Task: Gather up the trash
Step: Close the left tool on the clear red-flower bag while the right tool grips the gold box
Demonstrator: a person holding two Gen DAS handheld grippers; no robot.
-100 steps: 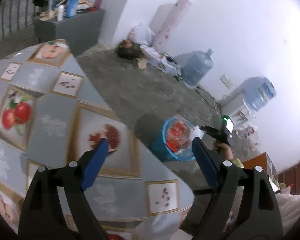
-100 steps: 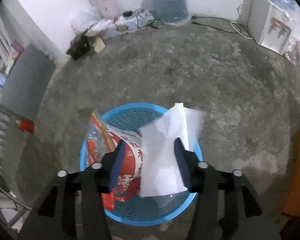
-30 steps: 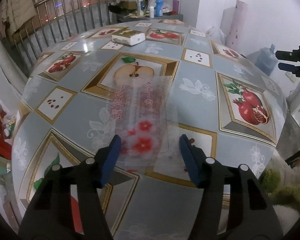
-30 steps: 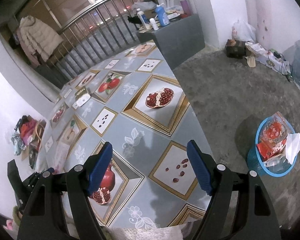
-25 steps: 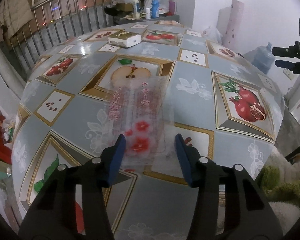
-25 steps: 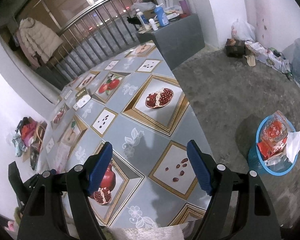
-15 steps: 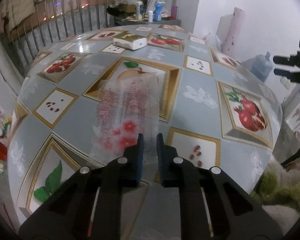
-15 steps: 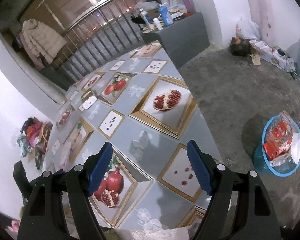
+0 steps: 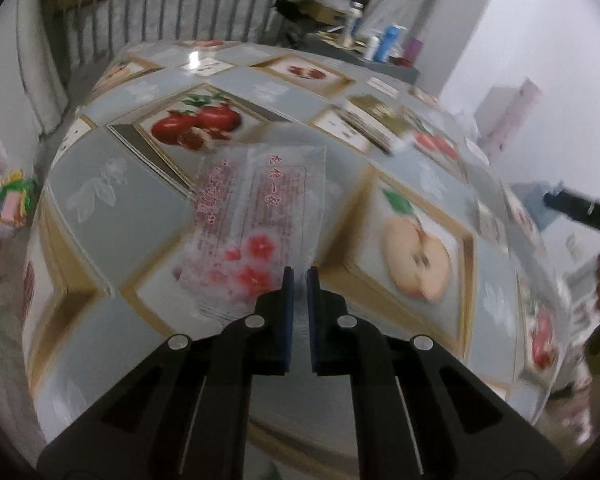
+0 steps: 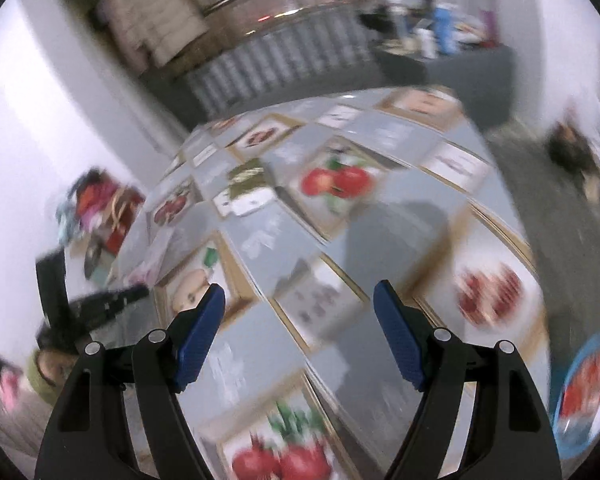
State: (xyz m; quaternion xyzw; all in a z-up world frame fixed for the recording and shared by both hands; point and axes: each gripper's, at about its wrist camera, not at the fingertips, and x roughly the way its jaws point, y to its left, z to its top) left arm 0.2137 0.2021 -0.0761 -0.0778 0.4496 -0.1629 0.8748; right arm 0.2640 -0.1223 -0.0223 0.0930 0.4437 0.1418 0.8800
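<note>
A clear plastic wrapper with red print and red flowers lies over the fruit-patterned tablecloth. My left gripper is shut on its near edge, the blue pads pinching the film. In the right wrist view, which is blurred, my right gripper stands open above the table with nothing between its fingers. The blue trash basket, holding red packaging, shows on the floor at the lower right edge.
A flat green-and-white box lies on the table beyond the wrapper, the same box showing in the right wrist view. A railing and a grey counter with bottles stand behind. Bags and clutter sit on the floor at the left.
The left jaws closed on the wrapper's near edge, and the wrapper has slid off the apple picture. Both views have swung; the basket now sits at the right view's lower right edge.
</note>
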